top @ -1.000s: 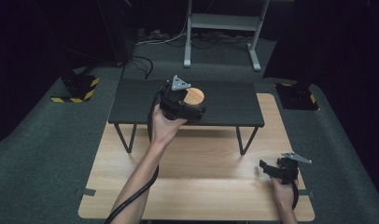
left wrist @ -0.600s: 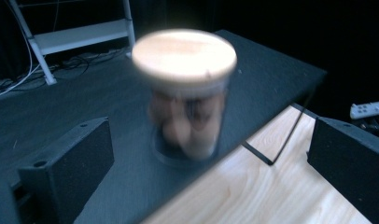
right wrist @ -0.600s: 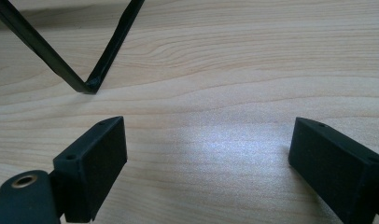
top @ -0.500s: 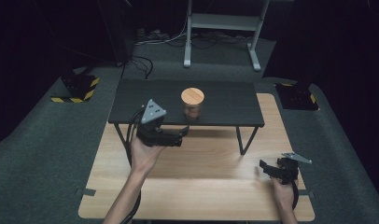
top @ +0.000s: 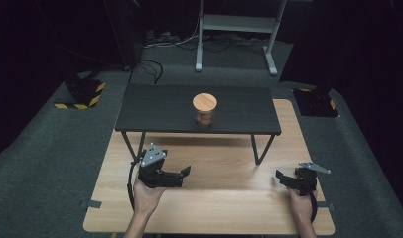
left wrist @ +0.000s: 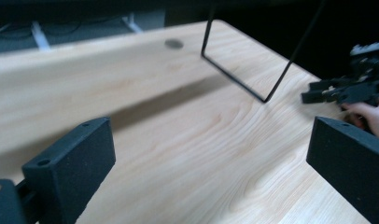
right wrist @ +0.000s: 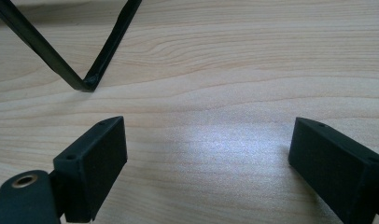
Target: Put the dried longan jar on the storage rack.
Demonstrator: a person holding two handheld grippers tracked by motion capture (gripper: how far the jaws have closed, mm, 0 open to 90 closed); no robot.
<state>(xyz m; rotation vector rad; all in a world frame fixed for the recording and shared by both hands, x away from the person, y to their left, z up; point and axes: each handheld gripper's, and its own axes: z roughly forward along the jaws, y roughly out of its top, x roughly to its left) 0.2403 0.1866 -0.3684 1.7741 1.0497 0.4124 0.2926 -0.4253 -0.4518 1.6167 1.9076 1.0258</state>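
While both of my hands rest low over the wooden table (top: 214,163), the jar (top: 205,110) with its round wooden lid stands upright on the dark raised shelf (top: 155,106), near the shelf's middle and well apart from either tool. My left gripper (top: 182,174) sits at the near left of the table, pointing across toward the right, with its jaws spread wide and nothing between them; in the left gripper view I see bare wood grain between the two black pads, a thin black shelf leg (left wrist: 271,74) beyond, and my right gripper (left wrist: 339,91) farther off with my right hand (left wrist: 372,116) behind it. My right gripper (top: 284,179) lies at the near right edge of the table, and its jaws also stand wide apart on nothing. In the right gripper view the bent foot of a shelf leg (right wrist: 87,81) touches the tabletop just ahead and to the left of the jaws.
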